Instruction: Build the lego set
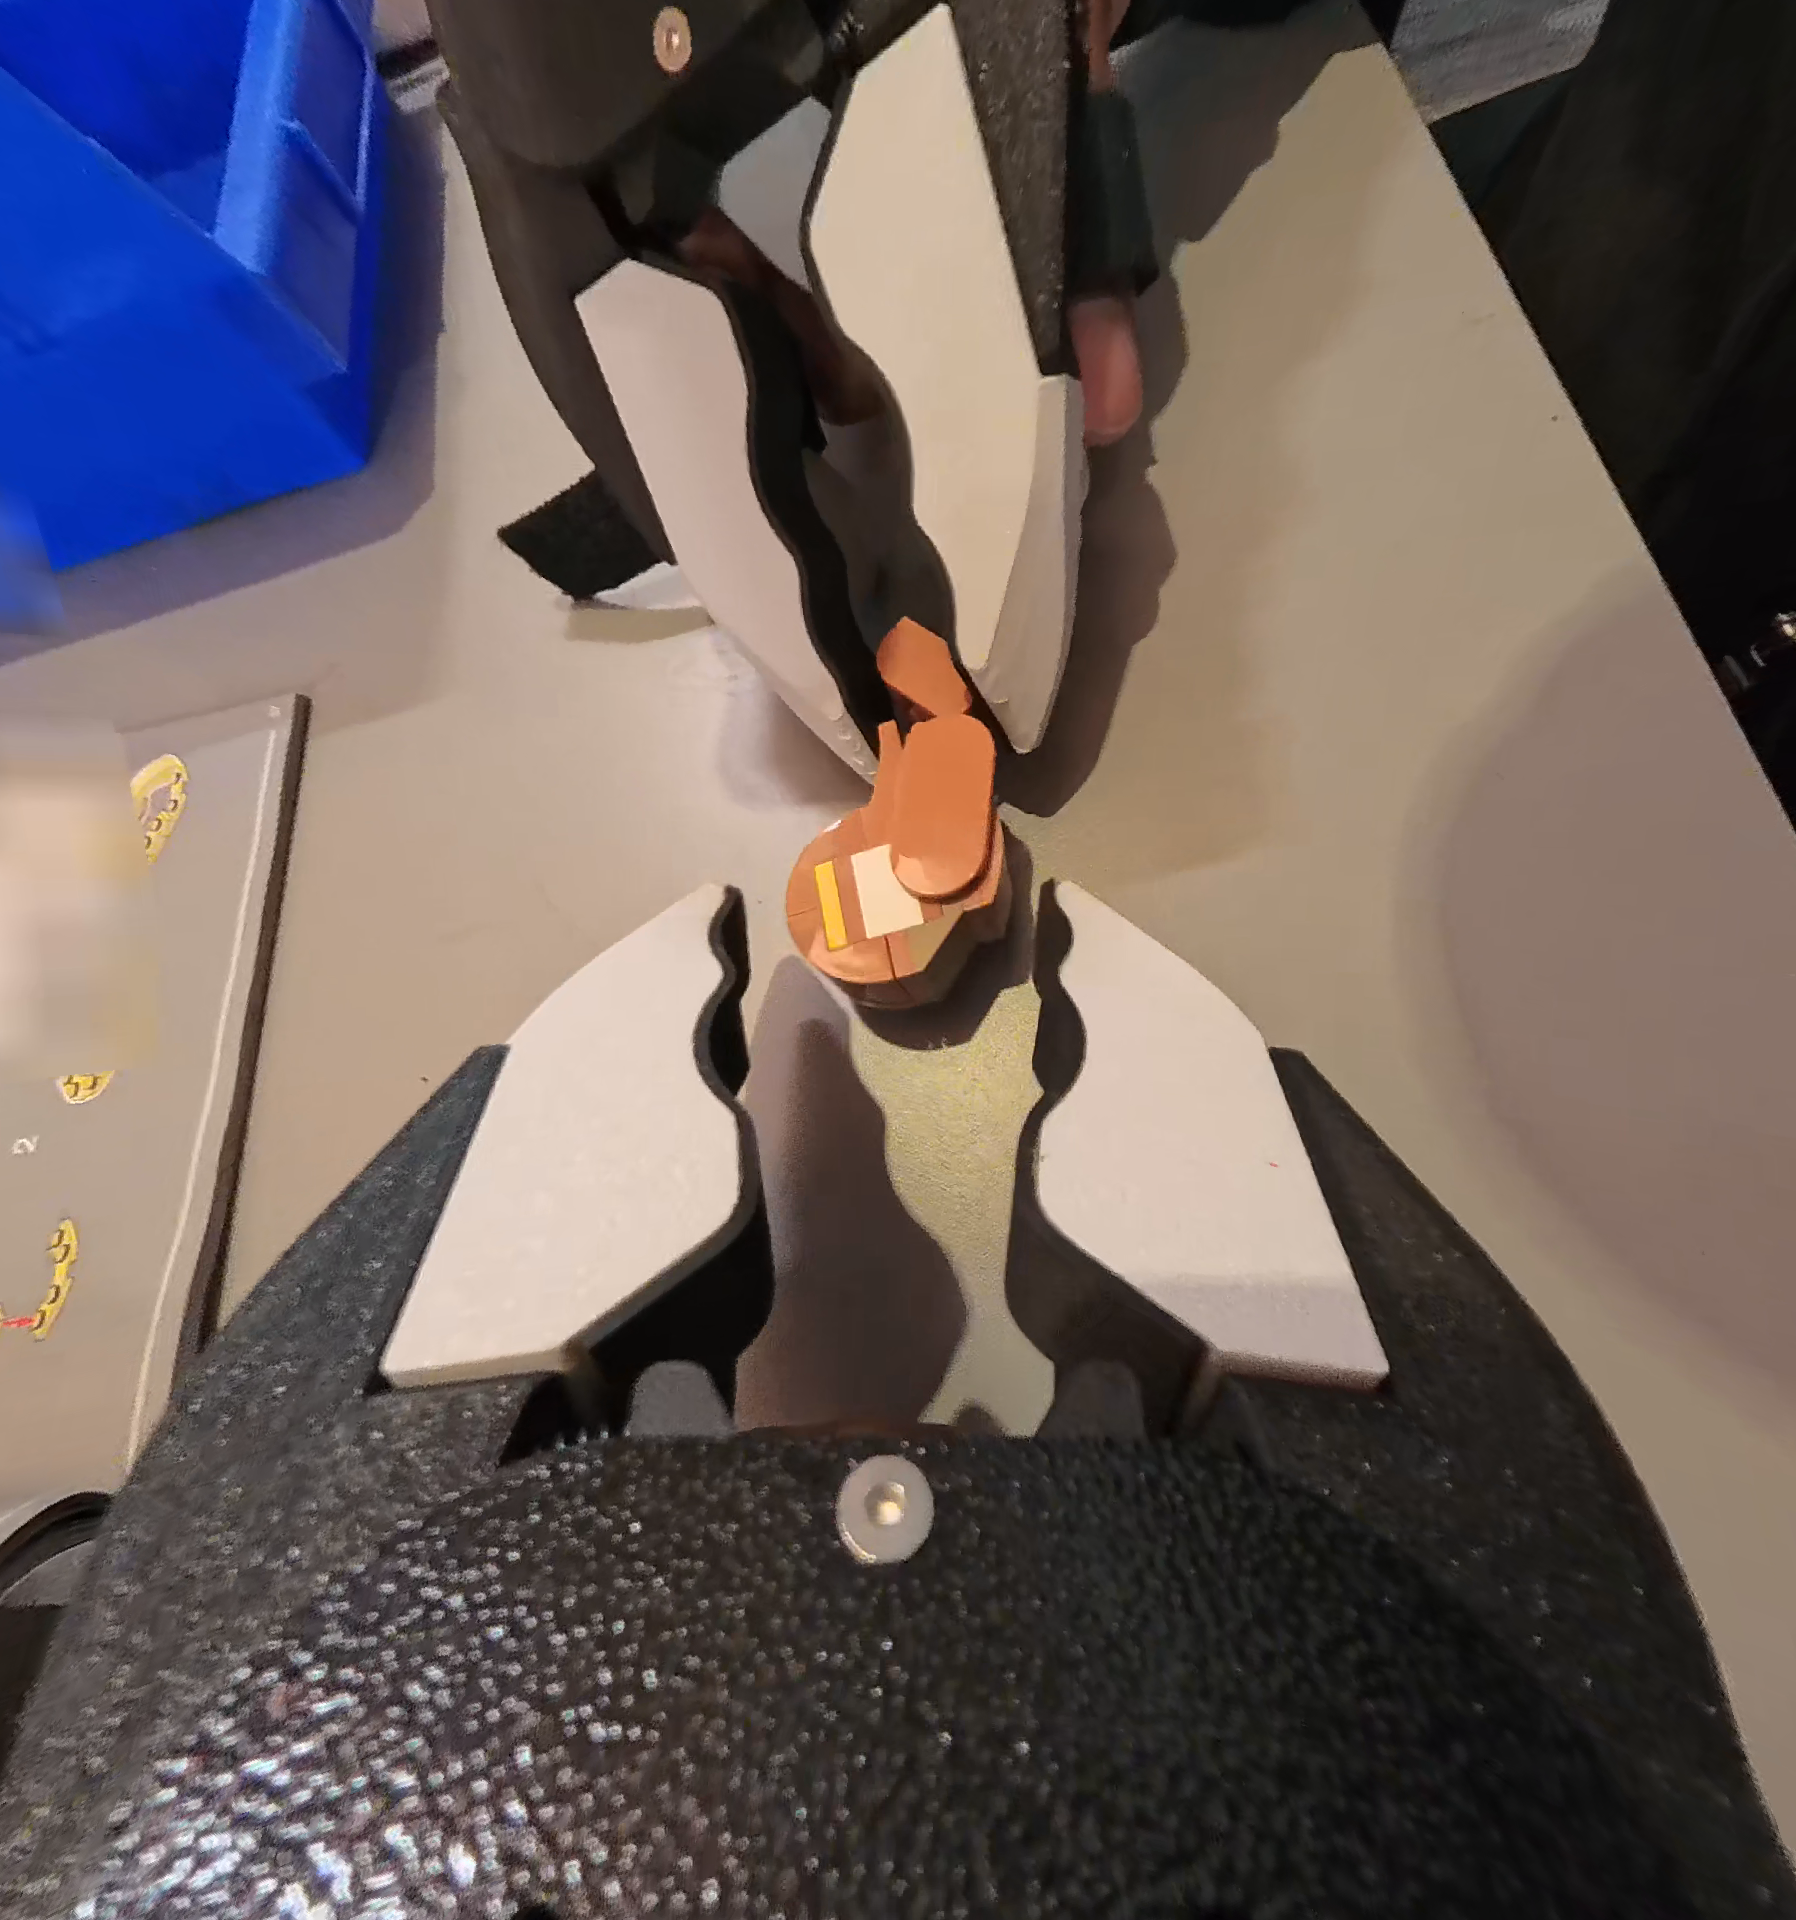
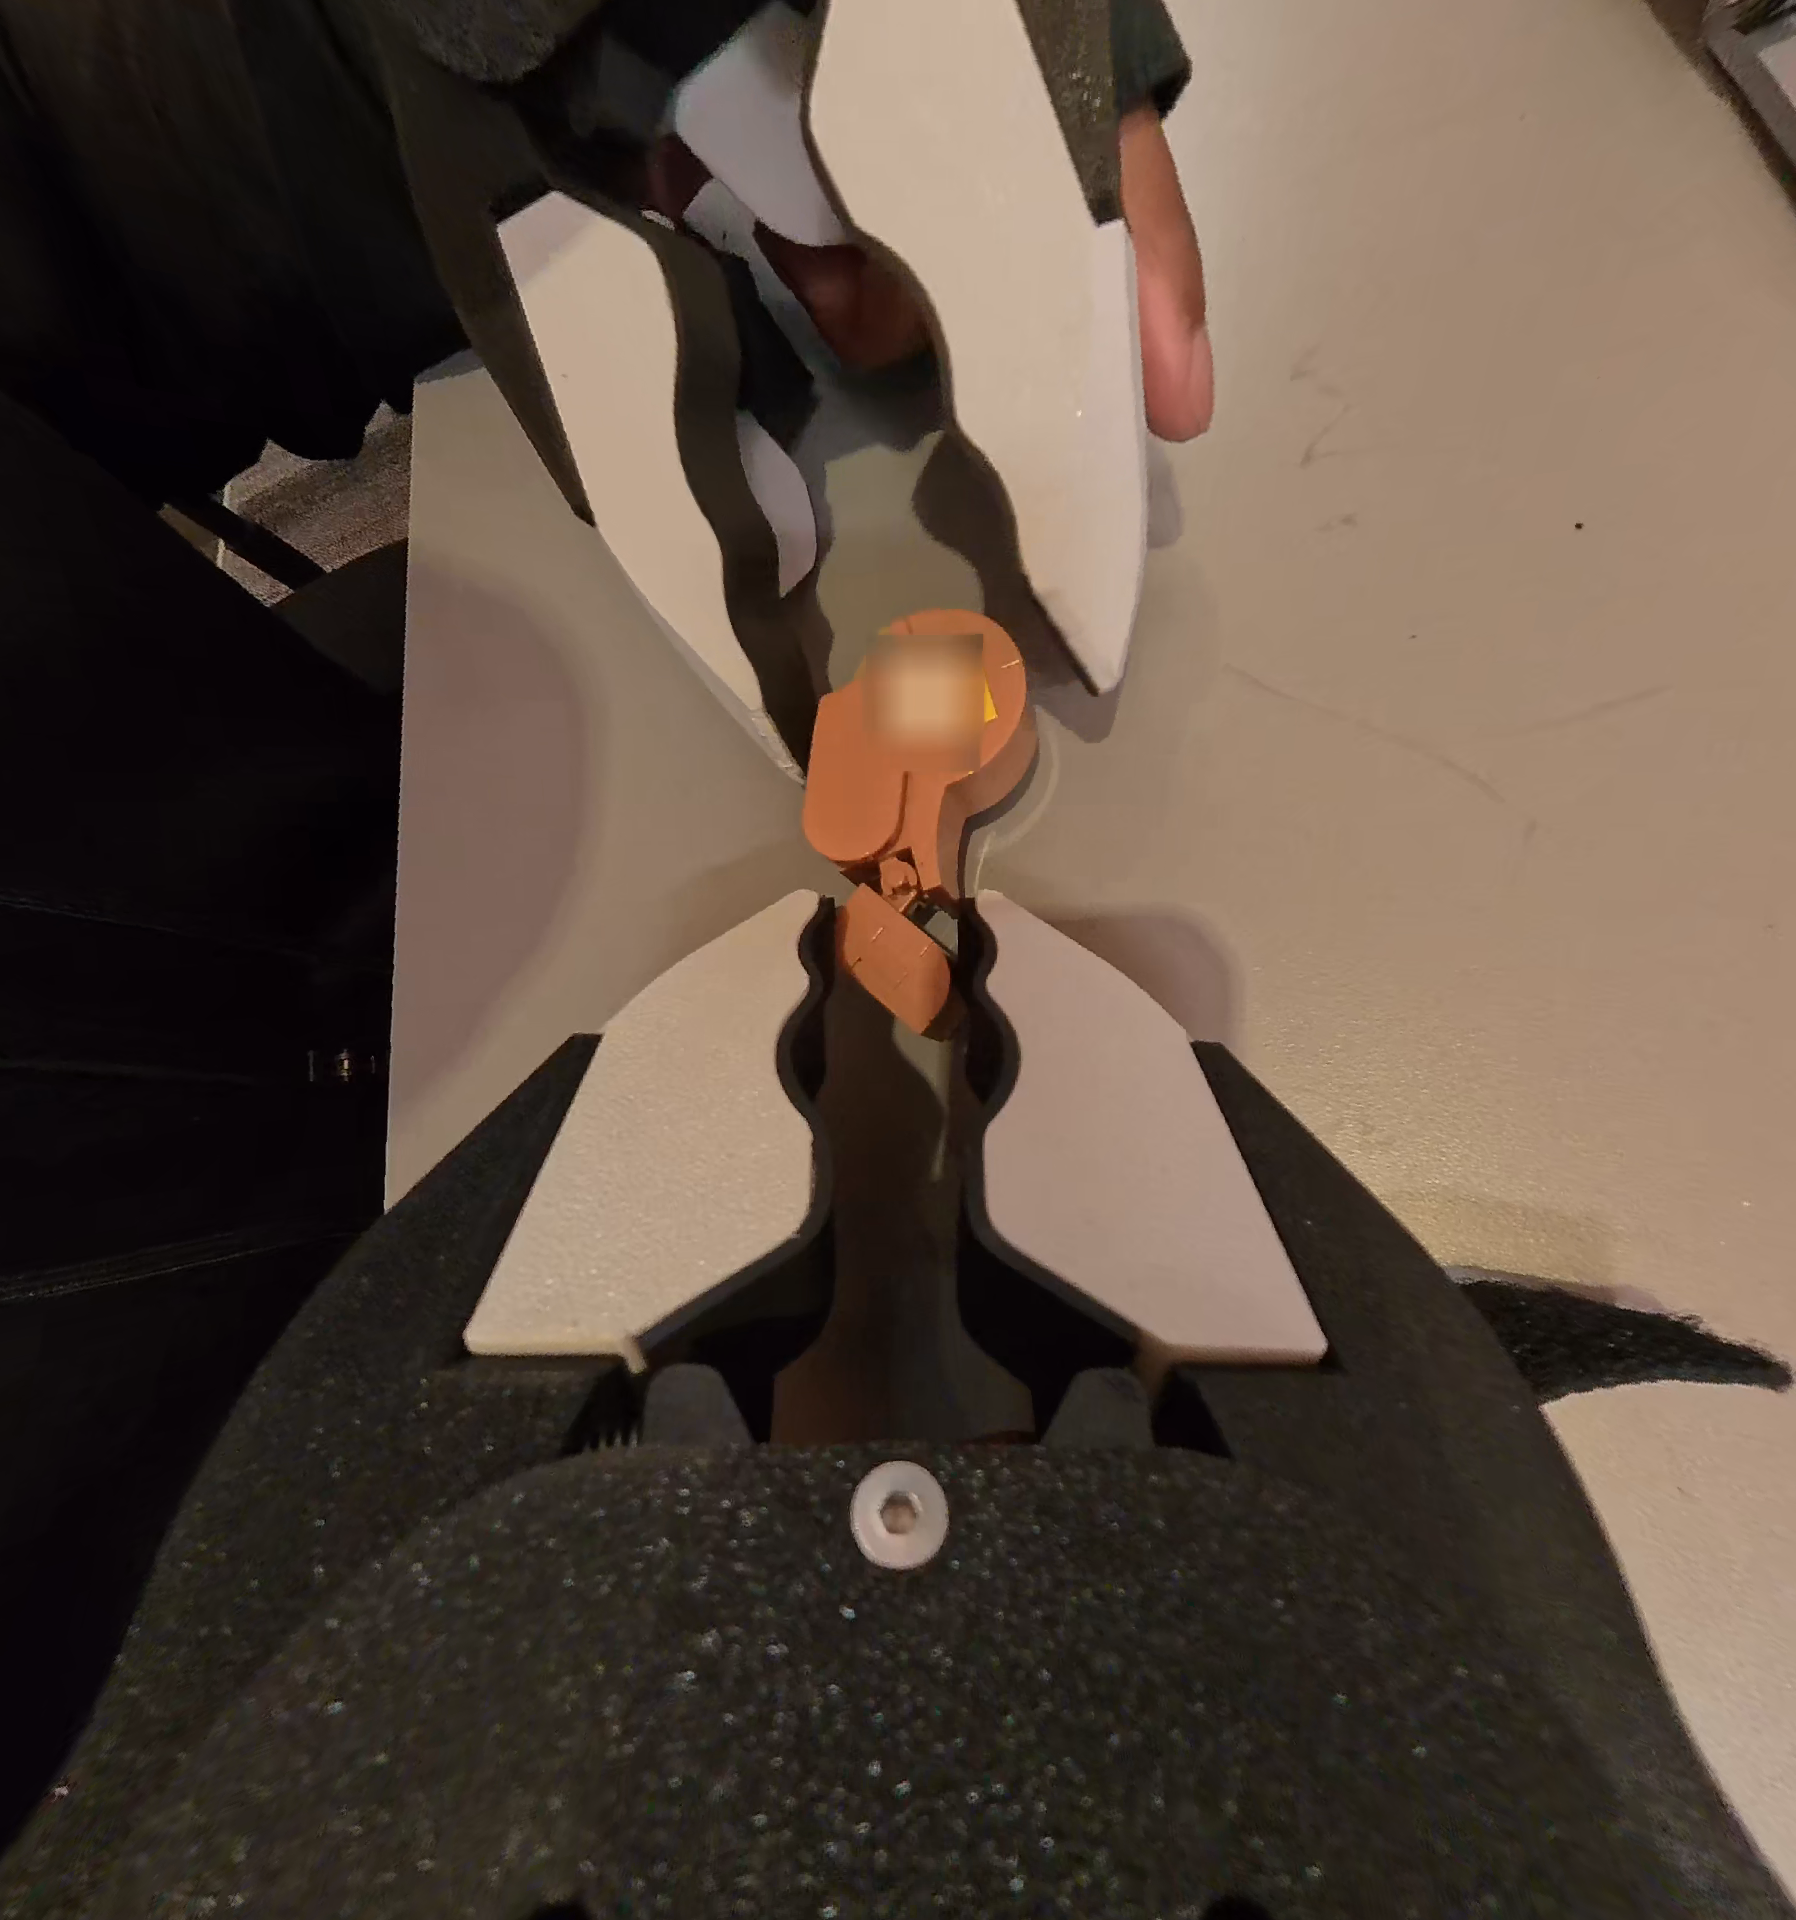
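Your white table (image 1: 1289, 727) carries a blue bin (image 1: 146, 291) at the far left and a printed sheet (image 1: 73, 1039) beside it. Between both tools sits a small brown brick model (image 1: 904, 894) with a white and a yellow tile on top. Your left gripper (image 1: 889, 935) stands wide apart, pads clear of the model's round base. Your right gripper (image 2: 894, 956) pinches the model's brown end piece, pads pressed on it

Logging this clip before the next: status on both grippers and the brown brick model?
Left gripper open, fingers either side of brown brick model, not touching. Right gripper shut on the model's tail end. Model on white table. Blue bin off aside.
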`<state>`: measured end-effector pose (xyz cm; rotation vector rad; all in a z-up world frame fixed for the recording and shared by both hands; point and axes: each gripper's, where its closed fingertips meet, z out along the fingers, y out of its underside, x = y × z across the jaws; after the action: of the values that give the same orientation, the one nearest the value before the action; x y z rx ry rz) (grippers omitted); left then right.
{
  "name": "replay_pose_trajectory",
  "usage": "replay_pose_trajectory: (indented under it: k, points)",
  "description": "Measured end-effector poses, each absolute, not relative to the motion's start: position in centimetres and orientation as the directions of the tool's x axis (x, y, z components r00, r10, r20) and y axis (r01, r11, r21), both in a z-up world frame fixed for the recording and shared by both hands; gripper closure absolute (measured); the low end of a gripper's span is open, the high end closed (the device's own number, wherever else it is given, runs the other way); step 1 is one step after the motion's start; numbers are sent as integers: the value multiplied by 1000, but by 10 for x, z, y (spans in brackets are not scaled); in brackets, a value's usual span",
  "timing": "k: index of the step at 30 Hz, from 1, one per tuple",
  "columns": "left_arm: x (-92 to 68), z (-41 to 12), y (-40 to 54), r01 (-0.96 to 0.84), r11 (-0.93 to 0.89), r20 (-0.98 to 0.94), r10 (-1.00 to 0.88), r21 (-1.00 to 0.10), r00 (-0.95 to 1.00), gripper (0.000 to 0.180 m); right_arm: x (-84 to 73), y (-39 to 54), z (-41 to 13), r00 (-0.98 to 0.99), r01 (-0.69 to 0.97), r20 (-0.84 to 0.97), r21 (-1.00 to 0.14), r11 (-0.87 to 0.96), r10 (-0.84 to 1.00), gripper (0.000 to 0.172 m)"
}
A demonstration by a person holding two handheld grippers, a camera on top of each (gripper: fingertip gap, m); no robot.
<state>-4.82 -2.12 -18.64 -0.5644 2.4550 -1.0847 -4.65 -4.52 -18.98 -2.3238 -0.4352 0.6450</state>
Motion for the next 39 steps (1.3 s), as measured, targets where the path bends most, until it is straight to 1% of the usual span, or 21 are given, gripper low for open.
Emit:
replay_pose_trajectory:
  k: [6, 12, 14, 25, 30, 34, 38, 39]
  points:
    - [-49, -190, -24, -253, 607, -125, -510, -754, -851, 132, -47, -45, -190, 822, 134, -325, -687, -714, 467, 150]
    - [-49, -197, -25, -278, 632, -107, -501, -723, -859, 135, -47, -45, -190, 822, 135, -325, -686, -715, 467, 150]
    - [-48, -196, -24, -280, 628, -107, -505, -726, -856, 139, -47, -45, -190, 821, 138, -323, -687, -713, 470, 150]
    - [-48, -190, -24, -264, 594, -102, -510, -760, -854, 139, -47, -44, -185, 819, 131, -312, -715, -686, 482, 149]
    - [-47, -188, -24, -263, 585, -101, -515, -767, -851, 140, -47, -43, -183, 823, 154, -273, -737, -658, 498, 149]
    - [-44, -186, -21, -278, 565, -90, -537, -777, -838, 140, -46, -42, -181, 831, 208, -191, -765, -610, 522, 136]
    - [-40, -181, -18, -294, 524, -70, -567, -800, -821, 140, -40, -38, -174, 844, 324, 15, -812, -487, 537, 118]
    - [-39, -179, -17, -298, 512, -64, -575, -805, -816, 140, -37, -37, -170, 846, 356, 83, -823, -443, 527, 116]
